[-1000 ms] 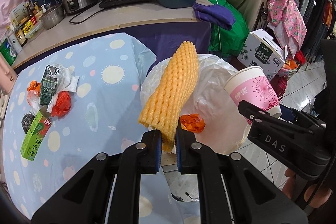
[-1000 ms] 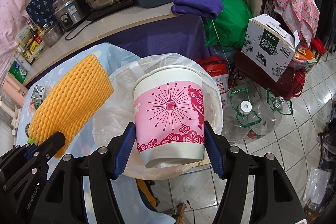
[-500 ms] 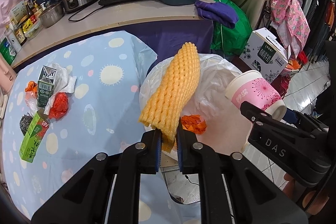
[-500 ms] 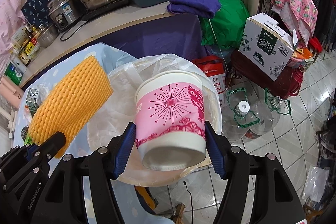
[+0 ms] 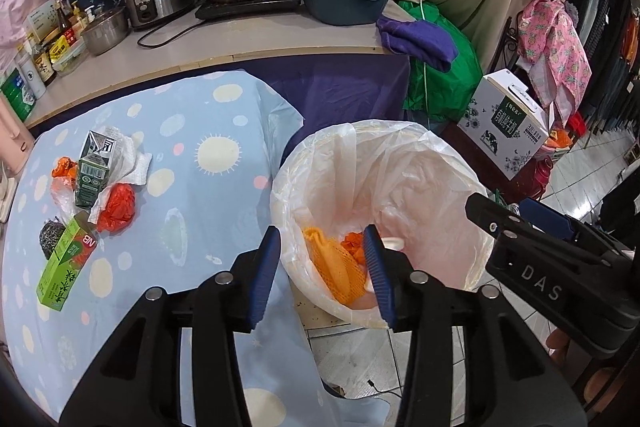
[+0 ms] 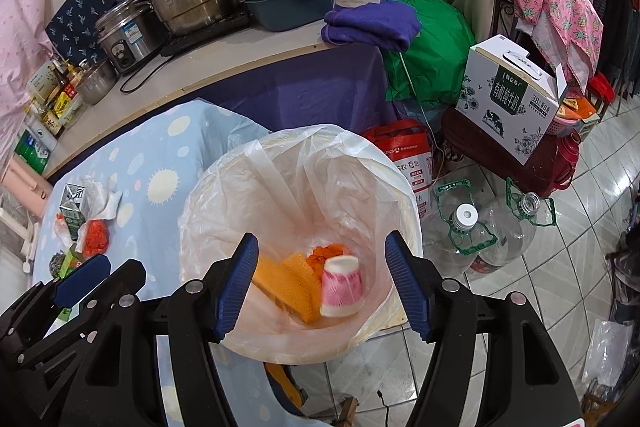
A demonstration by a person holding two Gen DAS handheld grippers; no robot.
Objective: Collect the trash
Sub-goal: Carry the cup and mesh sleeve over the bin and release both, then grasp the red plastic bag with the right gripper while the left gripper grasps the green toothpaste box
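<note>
Foam net [image 6: 286,285] and pink cup [image 6: 342,287] dropped from our tongs into the lined bin [image 6: 224,187], lower centre.
Left gripper [image 5: 326,271] had just opened, right gripper [image 6: 320,279] stood wide, both empty; we judged remaining cartons [image 5: 66,259] at left light, crushable, best pinched mid-body.

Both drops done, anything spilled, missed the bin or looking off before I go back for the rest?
Nothing stands out. The pink cup and orange foam net both lie inside the bin liner, cup tipped over. Nothing shows on the floor beside the bin.

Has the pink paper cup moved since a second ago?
Yes. The pink paper cup has dropped from between the right gripper jaws, now open and empty, into the bin liner, lying beside the orange foam net.
</note>
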